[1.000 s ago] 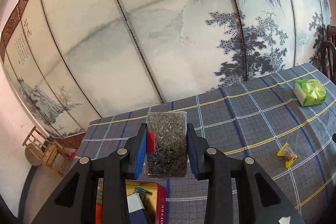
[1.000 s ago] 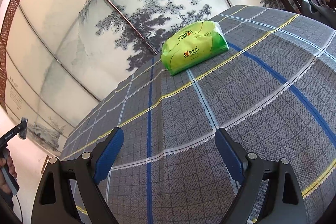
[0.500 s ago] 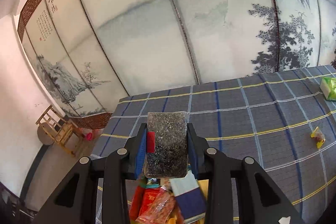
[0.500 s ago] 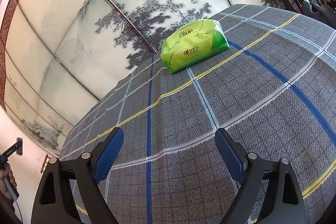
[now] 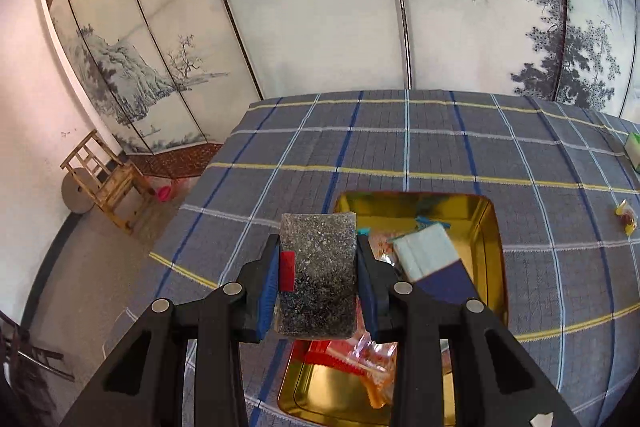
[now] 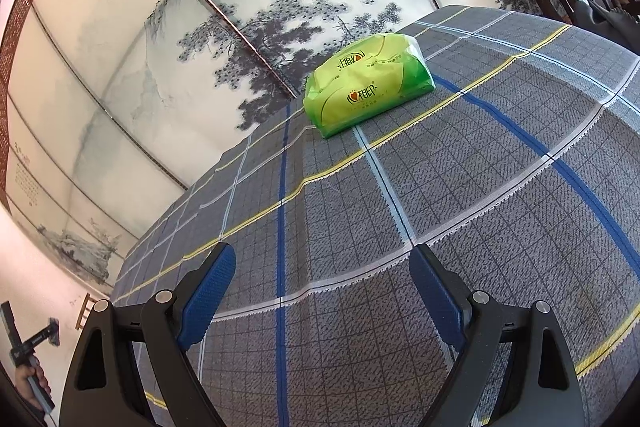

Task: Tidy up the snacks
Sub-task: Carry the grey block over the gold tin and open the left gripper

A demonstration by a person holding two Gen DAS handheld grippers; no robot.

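Left gripper [image 5: 318,275] clamped on dark speckled snack bar [image 5: 318,267], held above left edge of gold tin [image 5: 494,247] on plaid tablecloth [image 5: 400,139]. Tin holds blue-white packet [image 5: 430,261] and red wrappers [image 5: 340,357]. Small yellow candy [image 5: 627,217] right of tin. Right gripper [image 6: 320,291] jaws apart, nothing between, over cloth; green tissue pack [image 6: 366,83] well beyond it.
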